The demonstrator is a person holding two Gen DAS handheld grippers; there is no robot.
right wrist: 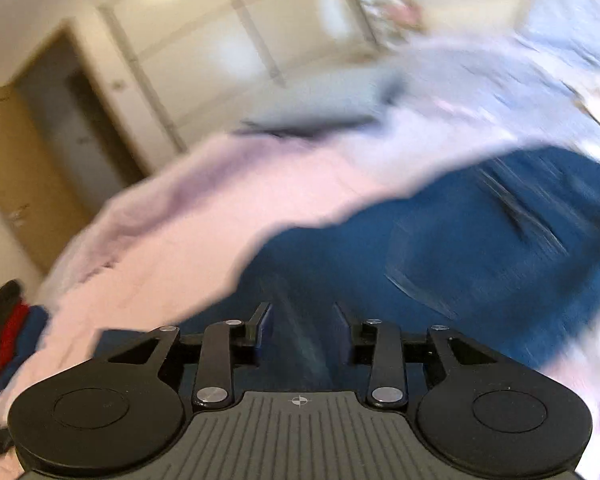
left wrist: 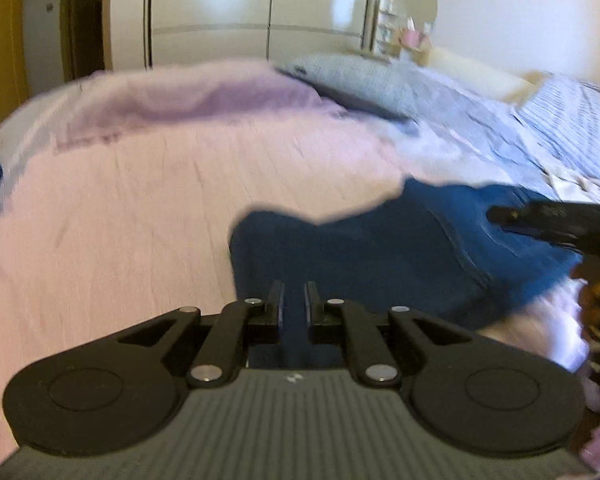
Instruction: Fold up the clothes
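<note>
Left wrist view: a bed under a pink cover (left wrist: 148, 208) fills the room's foreground, white wardrobe doors (left wrist: 256, 12) at twelve o'clock, a grey pillow (left wrist: 356, 80) at one. Blue jeans (left wrist: 380, 256) lie on the cover, long axis running from centre toward three o'clock. Left gripper (left wrist: 294, 300) jaws stand narrowly apart over denim, pads not pressing. Right gripper (right wrist: 302, 320) jaws are open above the jeans.
</note>
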